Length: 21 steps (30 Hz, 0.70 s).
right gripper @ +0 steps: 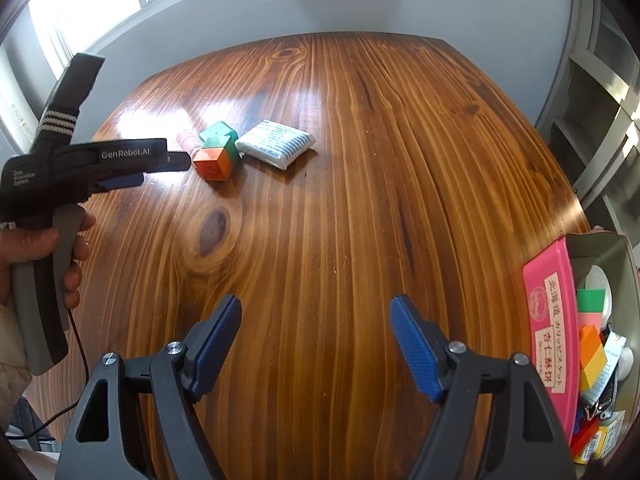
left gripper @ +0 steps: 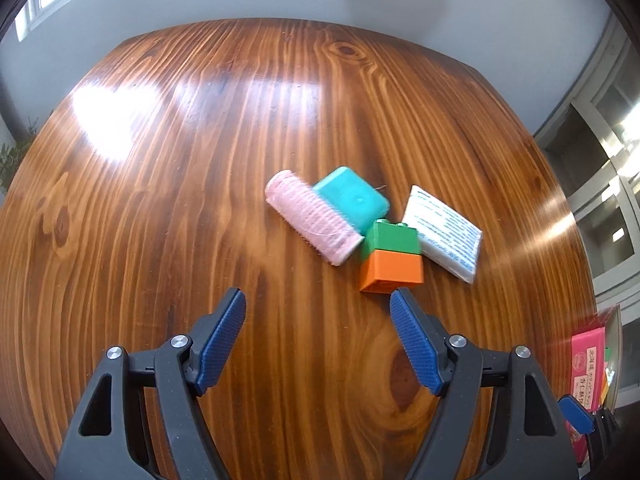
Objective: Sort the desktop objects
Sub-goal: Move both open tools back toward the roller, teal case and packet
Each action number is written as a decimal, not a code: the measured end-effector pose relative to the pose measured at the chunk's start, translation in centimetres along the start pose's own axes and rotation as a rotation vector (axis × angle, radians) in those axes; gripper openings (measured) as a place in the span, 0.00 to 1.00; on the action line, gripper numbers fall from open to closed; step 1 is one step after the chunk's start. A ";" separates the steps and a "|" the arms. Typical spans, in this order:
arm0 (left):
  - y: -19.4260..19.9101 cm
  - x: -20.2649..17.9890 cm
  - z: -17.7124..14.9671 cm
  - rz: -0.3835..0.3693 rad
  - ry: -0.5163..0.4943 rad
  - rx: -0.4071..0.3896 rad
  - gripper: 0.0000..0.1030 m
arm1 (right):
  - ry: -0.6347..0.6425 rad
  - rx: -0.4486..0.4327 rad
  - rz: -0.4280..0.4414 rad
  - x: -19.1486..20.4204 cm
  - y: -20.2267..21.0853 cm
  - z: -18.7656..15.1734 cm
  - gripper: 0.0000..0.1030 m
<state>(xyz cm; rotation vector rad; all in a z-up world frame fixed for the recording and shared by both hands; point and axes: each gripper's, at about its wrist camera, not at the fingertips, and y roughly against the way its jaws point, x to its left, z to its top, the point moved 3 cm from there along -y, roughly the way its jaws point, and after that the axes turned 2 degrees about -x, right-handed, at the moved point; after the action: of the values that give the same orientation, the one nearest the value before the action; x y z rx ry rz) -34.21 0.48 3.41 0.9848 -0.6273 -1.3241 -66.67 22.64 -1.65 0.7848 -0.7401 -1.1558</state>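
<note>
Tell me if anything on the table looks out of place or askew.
Four loose things sit jumbled together: the pink roller leans against the teal box, and the toy brick stack lies tipped on its side beside the white packet. Nothing looks spilled or damaged.

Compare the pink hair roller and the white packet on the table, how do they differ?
The pink hair roller is a fuzzy cylinder lying on its side; the white packet is a flat, pillow-like rectangle with blue printed lines. The roller leans against the teal box, while the packet lies beside the green and orange block. Both rest on the wooden table, ahead of the open left gripper, ungrasped.
</note>
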 end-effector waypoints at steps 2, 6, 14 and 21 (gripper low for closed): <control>-0.3 0.6 0.2 0.006 0.021 0.002 0.76 | 0.000 0.014 0.004 -0.1 -0.7 0.3 0.78; -1.2 1.3 1.1 0.006 0.065 0.011 0.76 | -0.001 0.029 0.010 -0.2 -1.7 1.1 0.78; -2.7 0.2 3.2 -0.015 0.069 -0.010 0.76 | -0.013 0.029 0.014 -0.5 -3.6 3.0 0.78; -4.2 1.7 4.1 0.021 0.090 0.003 0.79 | 0.002 0.009 0.026 -0.3 -5.1 5.6 0.78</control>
<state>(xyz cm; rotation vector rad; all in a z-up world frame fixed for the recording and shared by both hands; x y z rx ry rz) -39.52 -1.90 1.51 1.0317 -0.5694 -1.2540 -73.98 20.98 -3.04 0.7816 -0.7528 -1.1286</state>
